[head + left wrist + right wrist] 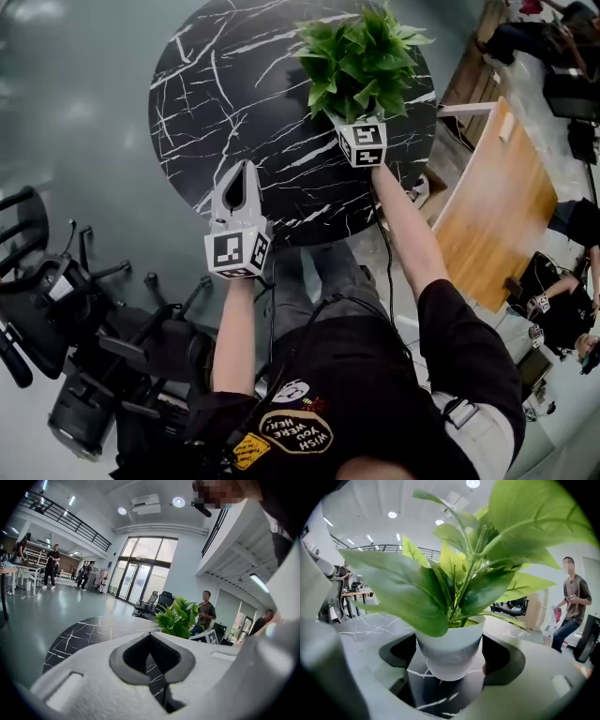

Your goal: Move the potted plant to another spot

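The potted plant (361, 61), green leaves in a small white pot (449, 645), is at the far right of a round black marble table (234, 75). My right gripper (352, 120) reaches in from the near side under the leaves. In the right gripper view its dark pads (401, 654) press the pot on both sides, so the right gripper (450, 660) is shut on the pot. My left gripper (246, 171) hovers over the table's near edge, shut with nothing in it. In the left gripper view the plant (178, 618) shows beyond the left gripper (151, 637).
Black office chairs (66, 319) crowd the floor at the lower left. A wooden desk (497, 206) stands just right of the table. People stand and sit in the background (205, 611), one with a phone (572, 602). Bare marble (79, 634) lies left of the plant.
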